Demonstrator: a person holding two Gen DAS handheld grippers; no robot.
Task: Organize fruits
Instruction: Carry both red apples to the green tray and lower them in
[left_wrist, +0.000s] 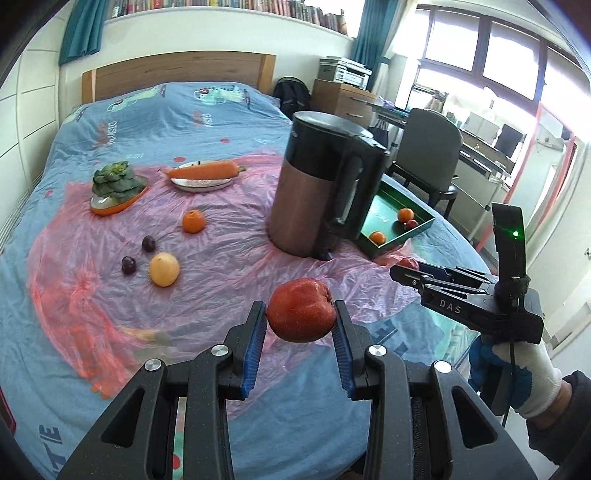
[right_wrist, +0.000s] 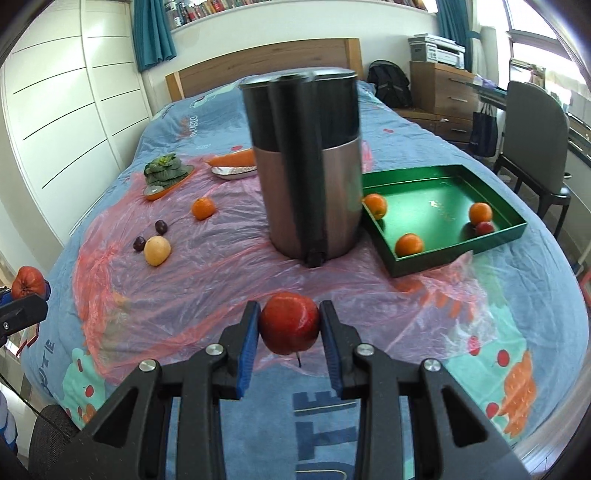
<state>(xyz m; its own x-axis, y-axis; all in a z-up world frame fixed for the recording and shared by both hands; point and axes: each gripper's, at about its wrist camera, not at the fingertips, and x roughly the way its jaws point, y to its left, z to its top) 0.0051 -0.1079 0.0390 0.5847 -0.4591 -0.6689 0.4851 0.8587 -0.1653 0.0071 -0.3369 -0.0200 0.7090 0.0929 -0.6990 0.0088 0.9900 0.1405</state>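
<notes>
Holding one red apple (left_wrist: 301, 311) each, the two grippers hang over the near end of the bed (left_wrist: 122, 110). The left gripper (left_wrist: 300, 318) is closed on its apple, with a blue pad pressed on each side. The right gripper (right_wrist: 289, 325) is closed on the second apple (right_wrist: 290, 323) the same way (its thin stem pokes down).

On the pink plastic sheet (left_wrist: 221, 266) lie four loose fruits: one orange (left_wrist: 193, 221), one yellow fruit (left_wrist: 164, 268) and two dark plums (left_wrist: 148, 243) (left_wrist: 128, 265). The plums and the yellow fruit sit close together, and the orange is a bit further back.

One green tray (right_wrist: 424, 267) sits on the right side of the bed, just beside one tall kettle (right_wrist: 310, 162). Inside the tray are four fruits: three oranges (right_wrist: 375, 205) (right_wrist: 409, 244) (right_wrist: 480, 213) and one small red fruit (right_wrist: 484, 228), which touches the far-right orange.

Further back are two dishes. One orange dish (left_wrist: 118, 205) holds a bunch of green leaves (left_wrist: 114, 179). One silver dish (left_wrist: 203, 183) holds one carrot (left_wrist: 205, 170).

One gloved hand (left_wrist: 517, 373) holds the right gripper's handle.
</notes>
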